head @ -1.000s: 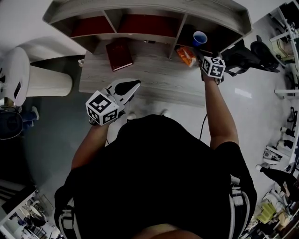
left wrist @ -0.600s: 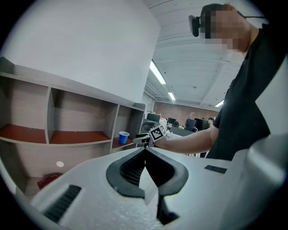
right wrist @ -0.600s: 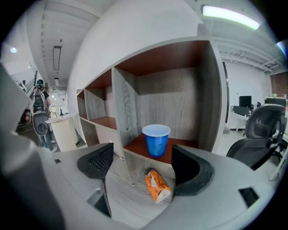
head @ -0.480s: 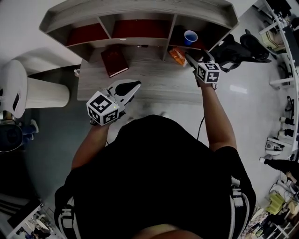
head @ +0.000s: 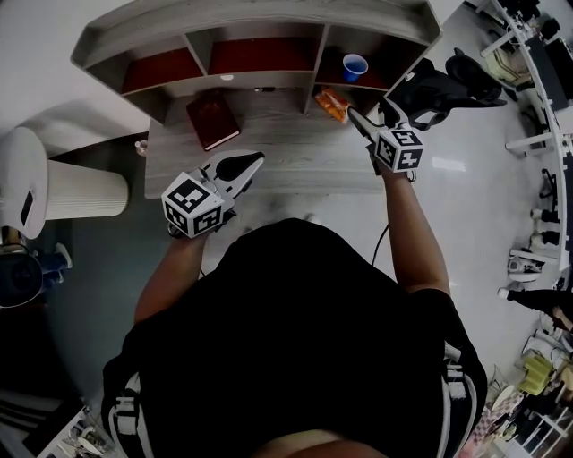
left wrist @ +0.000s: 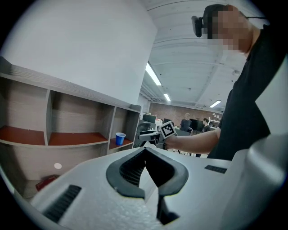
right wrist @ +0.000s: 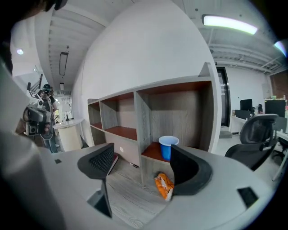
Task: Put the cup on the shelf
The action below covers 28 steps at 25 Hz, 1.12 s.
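Note:
The blue cup (head: 355, 66) stands upright in the right-hand compartment of the wooden shelf (head: 269, 18), on its red-brown board. My right gripper (head: 372, 117) hovers over the desk in front of that compartment, open and empty, well short of the cup. In the right gripper view the cup (right wrist: 168, 147) shows between the spread jaws of the right gripper (right wrist: 141, 155), with the shelf (right wrist: 175, 87) behind. My left gripper (head: 259, 159) hangs shut and empty near the desk's front edge. The left gripper view shows the left gripper (left wrist: 145, 151) and the cup (left wrist: 120, 138) far off.
An orange snack packet (head: 333, 105) lies on the desk (head: 295, 156) below the cup's compartment. A dark red book (head: 213, 118) lies at the desk's back left. A black office chair (head: 439, 85) stands to the right, a white round stand (head: 85, 192) to the left.
My right gripper has drawn back from the shelf and the cup, toward the desk's front. The cup stays in its compartment. The left gripper has barely moved.

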Each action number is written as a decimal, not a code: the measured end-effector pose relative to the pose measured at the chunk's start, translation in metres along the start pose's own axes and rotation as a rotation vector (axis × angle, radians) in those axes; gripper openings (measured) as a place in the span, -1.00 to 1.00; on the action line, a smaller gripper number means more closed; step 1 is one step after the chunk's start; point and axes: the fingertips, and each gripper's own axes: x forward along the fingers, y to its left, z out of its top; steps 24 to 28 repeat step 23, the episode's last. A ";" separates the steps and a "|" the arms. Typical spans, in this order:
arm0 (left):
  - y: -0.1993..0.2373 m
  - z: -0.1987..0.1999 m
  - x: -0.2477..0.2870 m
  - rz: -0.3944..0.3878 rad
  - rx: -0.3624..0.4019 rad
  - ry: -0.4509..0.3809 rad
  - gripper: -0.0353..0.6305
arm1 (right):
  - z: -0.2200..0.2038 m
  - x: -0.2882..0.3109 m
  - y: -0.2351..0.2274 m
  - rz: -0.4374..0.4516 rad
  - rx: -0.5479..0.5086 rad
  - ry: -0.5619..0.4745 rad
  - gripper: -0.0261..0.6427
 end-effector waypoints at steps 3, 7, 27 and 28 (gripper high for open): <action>-0.002 -0.001 -0.003 -0.015 0.004 0.003 -0.85 | 0.008 -0.015 0.013 0.000 0.002 -0.025 0.26; -0.005 -0.002 -0.004 -0.033 0.011 0.006 -0.85 | 0.018 -0.035 0.028 -0.006 -0.008 -0.067 0.08; -0.023 -0.005 0.001 -0.124 0.041 0.017 -0.85 | 0.030 -0.100 0.069 -0.035 -0.080 -0.135 -0.57; -0.023 -0.005 0.001 -0.124 0.041 0.017 -0.85 | 0.030 -0.100 0.069 -0.035 -0.080 -0.135 -0.57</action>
